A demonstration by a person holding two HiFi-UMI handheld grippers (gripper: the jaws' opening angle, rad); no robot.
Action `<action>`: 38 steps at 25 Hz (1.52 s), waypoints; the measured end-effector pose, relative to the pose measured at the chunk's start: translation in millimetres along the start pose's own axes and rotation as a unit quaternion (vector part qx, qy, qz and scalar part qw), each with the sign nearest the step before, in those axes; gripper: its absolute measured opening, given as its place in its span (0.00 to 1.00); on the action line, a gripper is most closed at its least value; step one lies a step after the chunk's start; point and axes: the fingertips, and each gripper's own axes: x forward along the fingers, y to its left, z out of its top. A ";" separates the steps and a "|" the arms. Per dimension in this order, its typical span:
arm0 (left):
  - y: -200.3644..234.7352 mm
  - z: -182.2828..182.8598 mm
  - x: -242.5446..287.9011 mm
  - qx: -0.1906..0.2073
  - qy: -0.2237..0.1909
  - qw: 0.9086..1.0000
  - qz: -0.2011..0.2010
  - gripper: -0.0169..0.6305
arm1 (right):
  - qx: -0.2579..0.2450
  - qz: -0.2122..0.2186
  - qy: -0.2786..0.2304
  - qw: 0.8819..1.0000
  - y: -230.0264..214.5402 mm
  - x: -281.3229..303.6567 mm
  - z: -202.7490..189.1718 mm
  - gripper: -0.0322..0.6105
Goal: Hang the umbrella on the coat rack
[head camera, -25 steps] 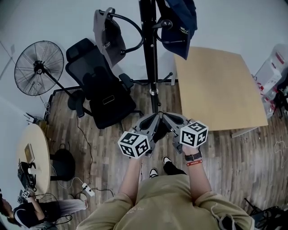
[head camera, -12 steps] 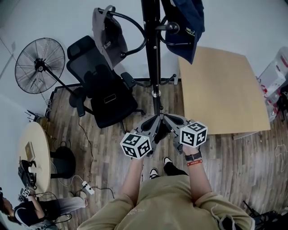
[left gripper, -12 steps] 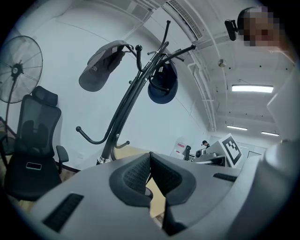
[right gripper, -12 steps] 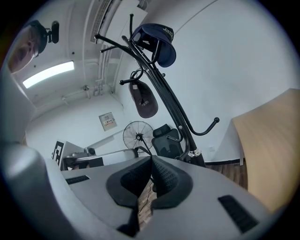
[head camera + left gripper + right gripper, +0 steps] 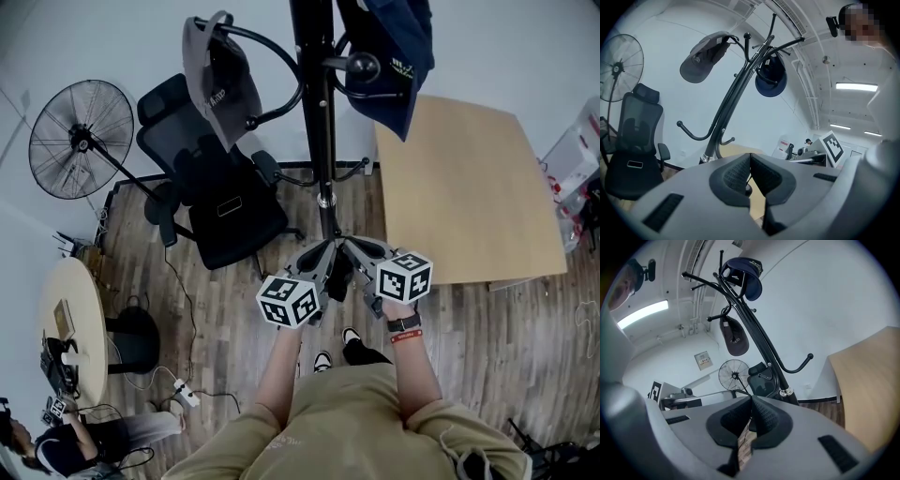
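Note:
The black coat rack (image 5: 319, 112) stands straight ahead, its pole rising past both grippers. A grey cap (image 5: 214, 80) hangs on its left hook and a navy cap (image 5: 389, 47) on its right. No umbrella shows in any view. My left gripper (image 5: 309, 255) and right gripper (image 5: 367, 249) are held side by side low in front of the pole, both shut with nothing between the pads. In the left gripper view the left gripper (image 5: 750, 161) points up at the rack (image 5: 733, 93). In the right gripper view the right gripper (image 5: 751, 404) also faces the rack (image 5: 759, 338).
A black office chair (image 5: 211, 187) and a standing fan (image 5: 80, 141) are left of the rack. A wooden table (image 5: 459, 187) is to the right. A round table (image 5: 66, 328), a power strip (image 5: 183, 394) with cables and a seated person (image 5: 75, 445) are at lower left.
Both grippers have edged slightly right and toward the rack. The rack and its caps sit a little larger in the head view. Both grippers stay shut.

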 end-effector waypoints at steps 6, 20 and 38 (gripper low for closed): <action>15.5 -5.0 12.5 -0.005 0.008 1.000 0.011 0.06 | 0.004 -0.005 0.008 1.000 -16.0 11.6 -1.4 0.08; 46.8 -4.6 39.9 -0.013 0.014 1.000 0.023 0.06 | 0.011 -0.007 0.011 1.000 -44.7 34.6 8.9 0.08; 84.3 2.6 73.4 -0.031 0.010 0.999 0.037 0.06 | 0.020 0.000 0.021 1.000 -75.7 70.7 25.1 0.08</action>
